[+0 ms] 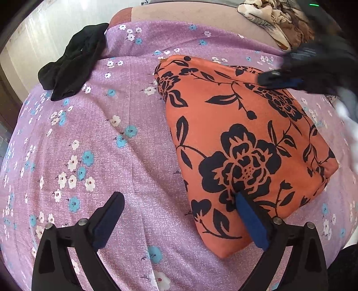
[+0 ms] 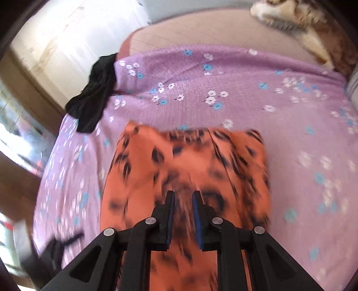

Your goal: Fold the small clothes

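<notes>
An orange cloth with black flowers (image 1: 246,143) lies folded on the purple flowered bedsheet (image 1: 100,156). My left gripper (image 1: 179,197) is open wide at the cloth's near left edge, with its right fingertip (image 1: 242,201) on the cloth and its left one over the sheet. My right gripper (image 1: 275,77) shows blurred at the cloth's far right edge. In the right wrist view the cloth (image 2: 185,165) lies blurred under my right gripper (image 2: 183,197), whose fingers stand a narrow gap apart with nothing clearly between them.
A black garment (image 1: 73,62) lies crumpled at the sheet's far left edge; it also shows in the right wrist view (image 2: 96,94). A cream and brown patterned cloth pile (image 1: 275,20) sits at the far right. Bare mattress (image 1: 201,24) shows beyond the sheet.
</notes>
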`<control>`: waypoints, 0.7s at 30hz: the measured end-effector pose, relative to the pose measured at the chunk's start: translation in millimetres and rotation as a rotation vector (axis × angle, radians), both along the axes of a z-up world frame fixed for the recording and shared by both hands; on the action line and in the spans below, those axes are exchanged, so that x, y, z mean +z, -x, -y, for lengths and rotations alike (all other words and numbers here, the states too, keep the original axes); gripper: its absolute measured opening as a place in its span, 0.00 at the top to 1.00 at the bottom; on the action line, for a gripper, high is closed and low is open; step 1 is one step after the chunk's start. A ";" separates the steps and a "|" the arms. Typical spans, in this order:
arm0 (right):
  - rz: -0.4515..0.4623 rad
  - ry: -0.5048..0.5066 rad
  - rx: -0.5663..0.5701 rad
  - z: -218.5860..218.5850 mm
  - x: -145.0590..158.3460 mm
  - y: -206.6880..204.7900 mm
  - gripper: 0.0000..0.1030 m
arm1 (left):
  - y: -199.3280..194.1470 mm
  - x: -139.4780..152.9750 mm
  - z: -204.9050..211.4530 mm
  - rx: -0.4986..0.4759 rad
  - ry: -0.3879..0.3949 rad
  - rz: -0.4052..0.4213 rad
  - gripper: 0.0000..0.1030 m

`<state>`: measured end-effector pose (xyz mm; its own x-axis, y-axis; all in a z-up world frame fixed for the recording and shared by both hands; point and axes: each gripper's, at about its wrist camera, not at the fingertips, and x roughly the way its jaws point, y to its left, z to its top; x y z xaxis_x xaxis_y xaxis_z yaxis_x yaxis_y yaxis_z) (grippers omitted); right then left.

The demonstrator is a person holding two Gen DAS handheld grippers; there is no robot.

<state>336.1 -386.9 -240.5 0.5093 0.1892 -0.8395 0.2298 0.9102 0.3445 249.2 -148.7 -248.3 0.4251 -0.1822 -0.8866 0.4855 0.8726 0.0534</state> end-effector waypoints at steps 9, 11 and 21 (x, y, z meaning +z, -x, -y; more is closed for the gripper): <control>0.019 0.019 -0.025 -0.7 1.7 -50.7 0.82 | -3.2 -2.3 0.6 -0.004 -0.007 -0.014 0.02; 0.074 -0.052 0.065 -19.0 15.7 -50.4 0.82 | -3.5 -2.8 0.4 0.003 -0.007 -0.017 0.02; 0.017 -0.160 0.143 -55.3 -32.2 -79.2 0.82 | -4.0 -4.5 -0.6 -0.005 -0.008 -0.011 0.01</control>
